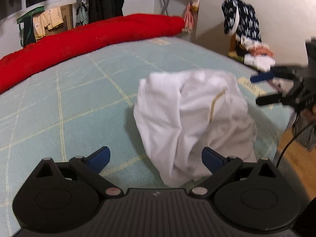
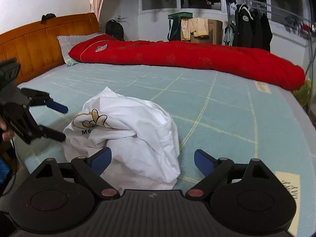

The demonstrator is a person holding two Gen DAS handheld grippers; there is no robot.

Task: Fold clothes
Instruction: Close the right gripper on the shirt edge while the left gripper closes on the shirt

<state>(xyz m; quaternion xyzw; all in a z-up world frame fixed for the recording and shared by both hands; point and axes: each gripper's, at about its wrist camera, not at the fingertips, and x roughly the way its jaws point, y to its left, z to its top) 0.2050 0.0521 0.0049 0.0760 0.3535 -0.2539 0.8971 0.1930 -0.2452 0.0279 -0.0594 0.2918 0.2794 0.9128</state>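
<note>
**Both grippers hanging open over a crumpled white shirt on the bed**

The left gripper (image 1: 156, 159) is angling downward over the bed, its blue-padded fingers (image 1: 100, 158) spread wide with nothing pinched between them; the right-hand pad is sitting just beside the lower edge of the white shirt (image 1: 189, 122), and whether it is touching the cloth cannot be told. The right gripper (image 2: 152, 161) is likewise tilting down with its jaws released, the shirt's near bulge lying in the gap between the pads without being squeezed. In the right wrist view the left gripper is coming in from the left edge, a hand (image 2: 6, 132) wrapping its black body, its lower finger reaching to the shirt's edge.

The shirt is sitting in a loose, unfolded heap near the front edge of the pale green checked sheet (image 2: 217, 102). Its print is showing a cartoon figure in yellow and black outline, with black lettering beneath it starting "Me"; the rest is folding out of sight.

Farther out, a red quilt (image 2: 187, 59) is lying along the far side of the bed, bearing a small embroidered patch near a grey pillow (image 2: 65, 45) and the wooden headboard (image 2: 39, 43). A cream label (image 2: 290, 187) on the sheet's corner is carrying dark writing too blurred to read.
</note>
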